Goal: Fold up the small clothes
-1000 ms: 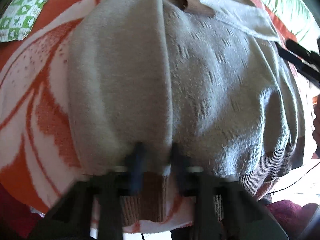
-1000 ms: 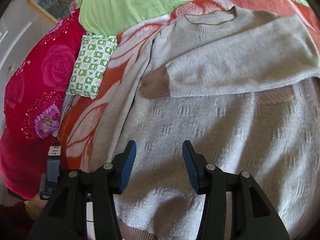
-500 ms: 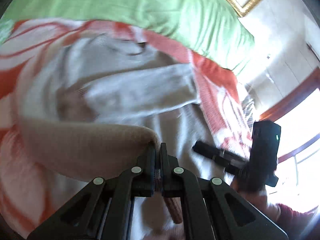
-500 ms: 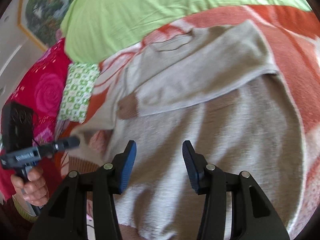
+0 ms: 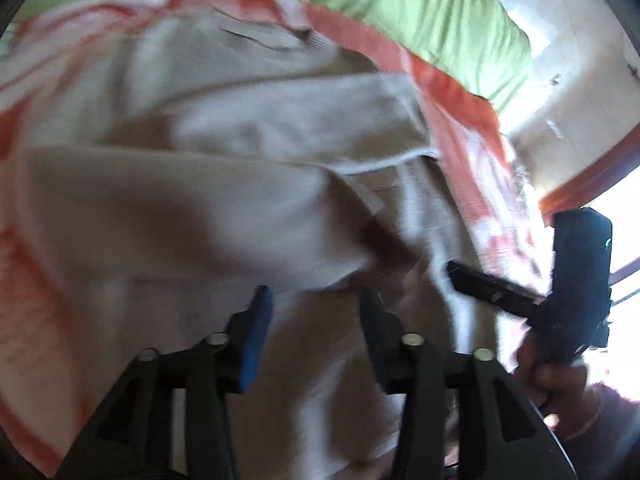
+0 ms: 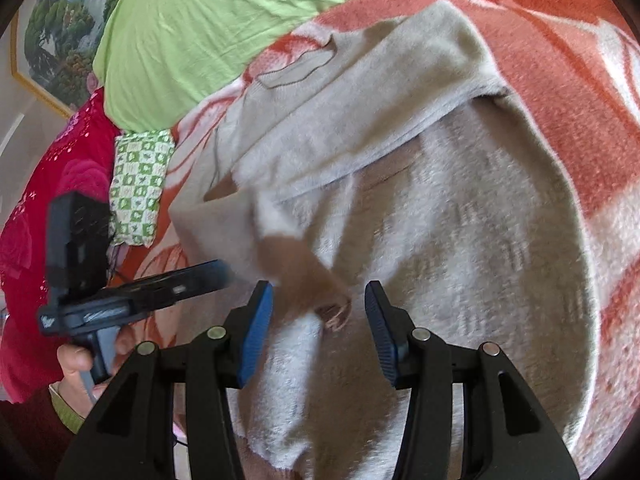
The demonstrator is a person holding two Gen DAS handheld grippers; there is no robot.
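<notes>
A bed w/ an orange & white blanket (image 6: 560,92) fills the room view, w/ a green sheet (image 6: 224,20) at the far end, a red flowery cover (image 6: 52,184) off to the left of the right gripper, a small green checked cloth (image 6: 138,188) by it & a framed picture (image 6: 60,36) on the wall. The beige sweater (image 6: 460,220) lies flat on the blanket, right in front of both grippers, neck at the far end. One sleeve is folded across the chest. The other sleeve (image 5: 180,216) lies across the body, its brown cuff (image 6: 304,276) just ahead of the right gripper's tips. The left gripper (image 5: 316,320) is opening its jaws; the blue pads (image 5: 254,344) are apart w/ nothing between them, the sleeve just past the tips. The picture here is blurry. The right gripper (image 6: 318,312) is about half open & has hold of nothing, its pads over the sweater body. Each gripper shows in the other's view, w/ a hand (image 6: 76,364) round the left one's handle.
</notes>
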